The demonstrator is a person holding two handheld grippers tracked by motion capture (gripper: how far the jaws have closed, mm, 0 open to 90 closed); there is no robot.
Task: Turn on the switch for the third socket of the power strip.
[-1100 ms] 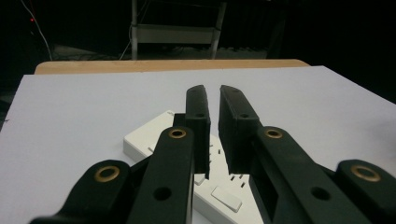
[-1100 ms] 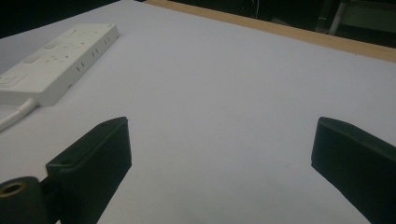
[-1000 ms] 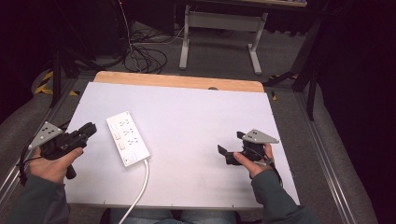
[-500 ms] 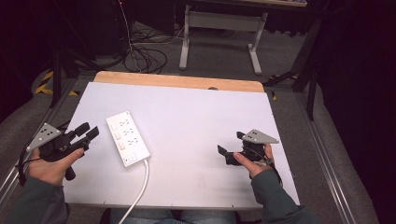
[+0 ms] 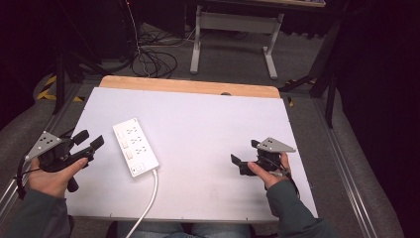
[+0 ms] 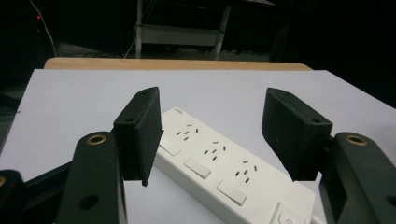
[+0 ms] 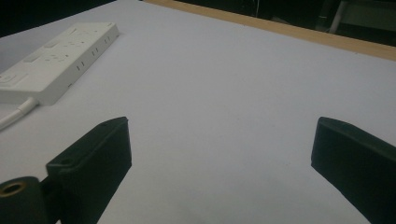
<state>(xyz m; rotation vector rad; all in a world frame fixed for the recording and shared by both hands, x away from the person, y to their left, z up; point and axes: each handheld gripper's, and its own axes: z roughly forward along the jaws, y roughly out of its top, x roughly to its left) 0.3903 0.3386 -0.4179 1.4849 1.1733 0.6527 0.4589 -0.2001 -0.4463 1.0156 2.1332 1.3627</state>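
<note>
Left tongs point(image 5: 88, 141) gaping at 9 o'clock, aimed at the power strip point(image 5: 135, 153) as if lining up a grasp; right tongs point(image 5: 242, 161) spread, idle at 4 o'clock on the worktop point(image 5: 208, 124).

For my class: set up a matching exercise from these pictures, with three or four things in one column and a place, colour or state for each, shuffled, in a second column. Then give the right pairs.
Column one:
1. power strip
2. left tongs
3. right tongs
4. table

Column two:
A. open, over the table's right part, pointing left
B. white top with a wooden far edge
C. open, at the table's left edge, aimed at the power strip
D. white, lying flat, its cord running off the near edge

Pairs: 1-D, 2-C, 3-A, 4-B
</note>
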